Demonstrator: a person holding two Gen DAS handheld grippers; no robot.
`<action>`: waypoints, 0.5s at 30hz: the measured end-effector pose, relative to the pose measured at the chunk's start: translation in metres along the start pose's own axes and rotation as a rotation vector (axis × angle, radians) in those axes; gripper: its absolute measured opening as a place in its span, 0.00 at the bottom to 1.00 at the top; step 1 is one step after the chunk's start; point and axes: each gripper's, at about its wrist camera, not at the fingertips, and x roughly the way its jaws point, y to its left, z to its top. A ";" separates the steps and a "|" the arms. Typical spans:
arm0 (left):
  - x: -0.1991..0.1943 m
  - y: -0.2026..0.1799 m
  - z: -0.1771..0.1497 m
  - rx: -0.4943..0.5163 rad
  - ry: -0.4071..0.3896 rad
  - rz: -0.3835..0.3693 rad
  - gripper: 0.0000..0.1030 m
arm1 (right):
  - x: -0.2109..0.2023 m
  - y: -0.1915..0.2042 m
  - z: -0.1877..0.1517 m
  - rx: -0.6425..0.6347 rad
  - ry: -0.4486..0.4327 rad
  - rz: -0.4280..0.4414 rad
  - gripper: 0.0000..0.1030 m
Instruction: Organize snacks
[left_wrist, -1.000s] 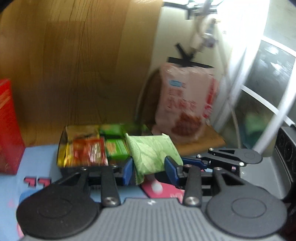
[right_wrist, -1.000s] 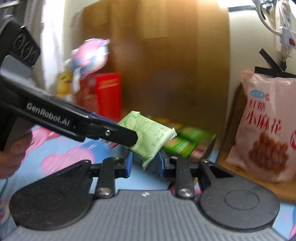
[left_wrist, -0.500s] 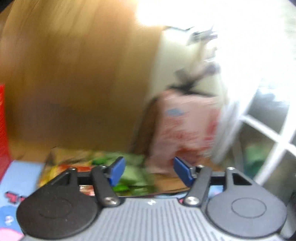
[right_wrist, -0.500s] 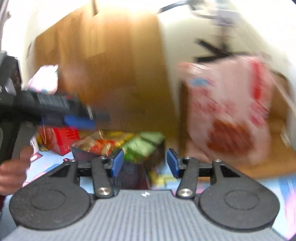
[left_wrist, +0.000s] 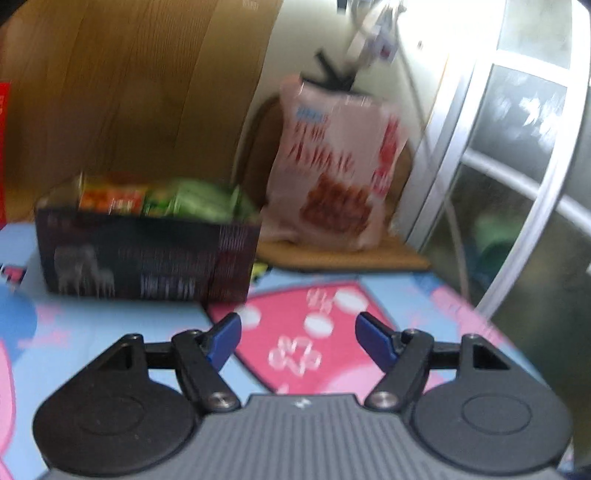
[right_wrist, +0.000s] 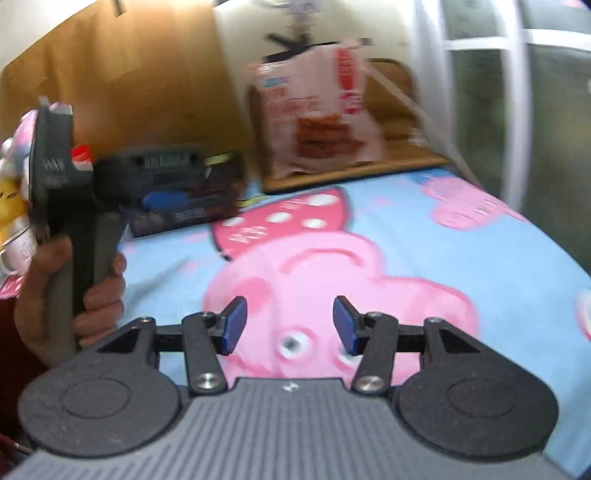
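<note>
Dark box (left_wrist: 147, 254); pink snack bag (left_wrist: 332, 162); blue-and-pink cartoon cloth (right_wrist: 406, 251).

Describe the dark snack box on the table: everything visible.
The dark snack box is an open-topped rectangular carton, apparently printed cardboard, black to maroon with pale lettering too blurred to read. It stands upright on the blue and pink cartoon tablecloth, in front of the wooden panel and left of the pink snack bag. Red, yellow and green packets show above its rim. Nothing grips it; in the right wrist view the left gripper partly hides it.
</note>
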 end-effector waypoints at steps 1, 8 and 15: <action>0.000 -0.004 -0.003 -0.004 0.008 0.017 0.68 | -0.011 -0.005 -0.003 0.004 -0.015 -0.019 0.52; -0.032 -0.059 -0.018 -0.003 0.022 -0.039 0.74 | -0.060 -0.042 -0.027 0.089 -0.071 -0.110 0.53; -0.060 -0.106 -0.027 0.058 -0.002 -0.100 0.77 | -0.078 -0.053 -0.039 0.116 -0.102 -0.094 0.55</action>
